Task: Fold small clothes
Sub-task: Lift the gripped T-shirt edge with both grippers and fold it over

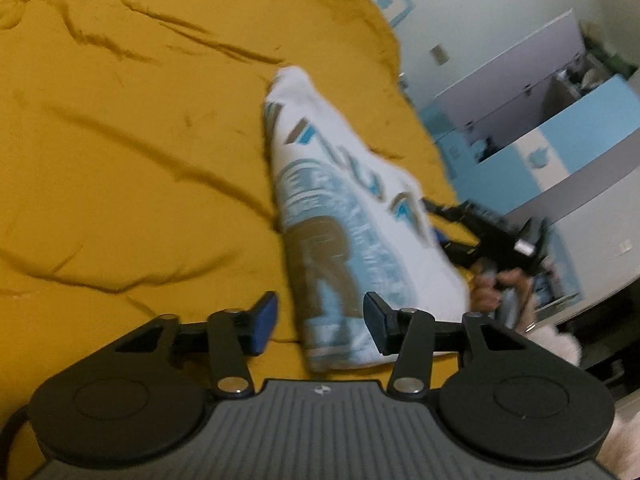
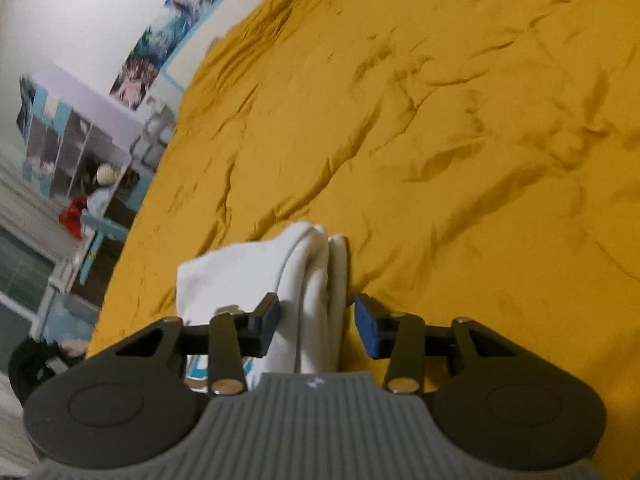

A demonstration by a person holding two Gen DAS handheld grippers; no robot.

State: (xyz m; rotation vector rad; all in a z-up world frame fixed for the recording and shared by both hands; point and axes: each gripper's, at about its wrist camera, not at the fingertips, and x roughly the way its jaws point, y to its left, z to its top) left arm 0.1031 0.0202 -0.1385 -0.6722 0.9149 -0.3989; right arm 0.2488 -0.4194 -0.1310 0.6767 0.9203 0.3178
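A small white garment (image 1: 352,208) with a blue and brown print lies folded into a long strip on the yellow bedspread (image 1: 120,160). My left gripper (image 1: 320,322) is open, its blue pads either side of the strip's near end and not pressing it. In the left wrist view my right gripper (image 1: 434,220) sits at the strip's right side, held by a hand (image 1: 492,288). In the right wrist view the folded white garment (image 2: 312,280) runs between the open jaws of my right gripper (image 2: 316,320). The left pad is against the cloth and the right pad stands apart from it.
The wrinkled bedspread (image 2: 440,140) fills most of both views. A blue and white cabinet (image 1: 540,140) stands beyond the bed's right edge. Past the bed's left edge are open shelves (image 2: 72,140) and a red item (image 2: 72,216).
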